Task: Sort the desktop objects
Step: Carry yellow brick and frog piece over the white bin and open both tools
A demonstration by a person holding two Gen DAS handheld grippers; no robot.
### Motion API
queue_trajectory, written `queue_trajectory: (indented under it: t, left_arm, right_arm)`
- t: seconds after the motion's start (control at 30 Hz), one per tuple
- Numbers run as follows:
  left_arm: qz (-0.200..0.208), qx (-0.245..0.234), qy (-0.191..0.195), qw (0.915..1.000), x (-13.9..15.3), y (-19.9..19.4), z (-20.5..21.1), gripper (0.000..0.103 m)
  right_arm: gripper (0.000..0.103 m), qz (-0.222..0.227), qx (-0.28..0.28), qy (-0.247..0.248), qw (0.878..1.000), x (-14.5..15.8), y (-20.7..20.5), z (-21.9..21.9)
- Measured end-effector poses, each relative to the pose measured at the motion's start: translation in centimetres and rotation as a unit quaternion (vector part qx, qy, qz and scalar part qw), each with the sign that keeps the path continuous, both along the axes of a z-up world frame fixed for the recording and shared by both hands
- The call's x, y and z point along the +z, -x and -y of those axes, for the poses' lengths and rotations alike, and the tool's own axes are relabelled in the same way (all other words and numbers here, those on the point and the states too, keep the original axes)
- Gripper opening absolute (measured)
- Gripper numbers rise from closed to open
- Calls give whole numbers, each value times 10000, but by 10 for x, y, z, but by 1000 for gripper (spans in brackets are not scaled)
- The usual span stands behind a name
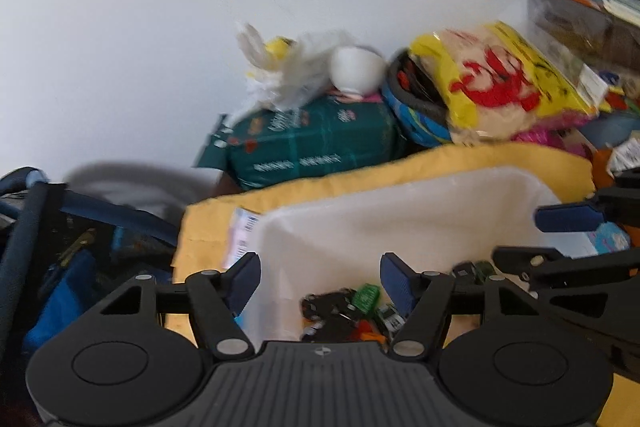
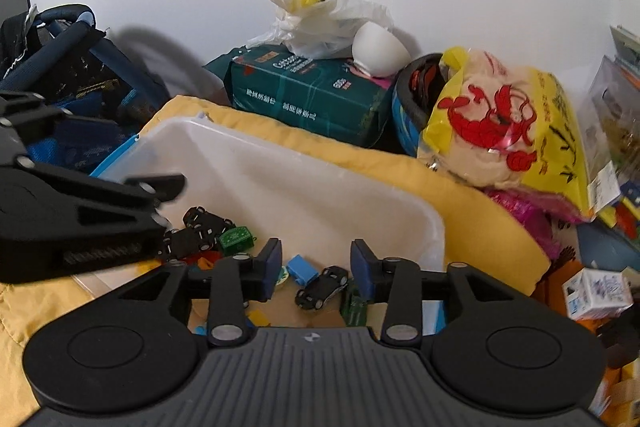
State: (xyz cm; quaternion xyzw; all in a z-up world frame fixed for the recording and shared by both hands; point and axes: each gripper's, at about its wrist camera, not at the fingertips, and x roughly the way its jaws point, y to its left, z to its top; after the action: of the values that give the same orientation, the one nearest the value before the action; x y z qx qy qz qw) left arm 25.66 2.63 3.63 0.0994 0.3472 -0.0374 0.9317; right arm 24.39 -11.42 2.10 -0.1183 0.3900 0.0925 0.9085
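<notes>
Over the translucent white plastic bin (image 2: pixel 304 183) of small toy cars (image 2: pixel 322 291), both my left gripper (image 1: pixel 320 281) and right gripper (image 2: pixel 316 265) tilt downward, jaws apart and empty.

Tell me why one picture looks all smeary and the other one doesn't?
Left wrist view: motion blur smears the green tissue pack and yellow bag, so its print is unreadable. Right wrist view: sharper, with letters on the same pack legible, though the other hand-held gripper at the left edge is soft. Both views: the fisheye lens bends the edges, and corners go dark.

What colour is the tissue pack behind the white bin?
Dark green tissue pack; clearest in the right wrist view.
</notes>
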Motion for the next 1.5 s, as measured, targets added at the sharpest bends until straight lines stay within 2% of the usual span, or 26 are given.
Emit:
queue_trajectory:
  t: [0.03,0.13,0.2,0.27,0.37,0.4,0.47,0.53,0.63,0.77,0.9,1.03,1.3,1.5]
  left_arm:
    - [155,138,-55,9998,6,3,-1,70]
    - [599,419,-202,9971,18,10,-3,79]
    - [803,398,-335,9954,24,13,-3,80]
    - [892,367,-571,9937,26,13,-1,80]
    - [888,376,-887,9914,28,12,4,80]
    - [853,356,-932,9913,29,12,6,80]
    - [655,312,-882,9935,31,6,9,80]
    - [394,289,-800,9956,31,2,10,80]
    - [286,226,-858,9956,27,1,17,80]
    - [-132,34,-783,9968,15,1,24,80]
    - [-563,81,-702,9959,10,1,25,80]
    - [-869,-219,-682,9936,6,3,22,80]
    - [-1096,-469,-1018,9876,-9,0,21,80]
    - [-1119,-514,-878,9885,-12,-3,19,80]
  right_arm:
    - [48,16,13,51,10000,2,-1,0]
    - [53,-27,58,134,9999,6,-4,1]
    - [61,-76,84,58,9999,8,-7,3]
    - [68,-136,42,49,9999,8,-11,5]
    - [72,-240,-43,71,9997,10,-18,7]
    - [77,-292,-46,82,9995,11,-22,7]
    - [82,-383,-107,86,9992,13,-28,8]
    - [82,-456,-197,30,9988,14,-29,11]
    - [85,-455,-226,-19,9987,11,-24,13]
    - [86,-587,-267,168,9978,1,-20,13]
    - [87,-648,-252,339,9970,0,-13,12]
    - [91,-578,-381,558,9960,-2,1,13]
    - [92,-875,-764,262,9929,-15,9,23]
    - [92,-921,-1021,-2,9905,-15,7,27]
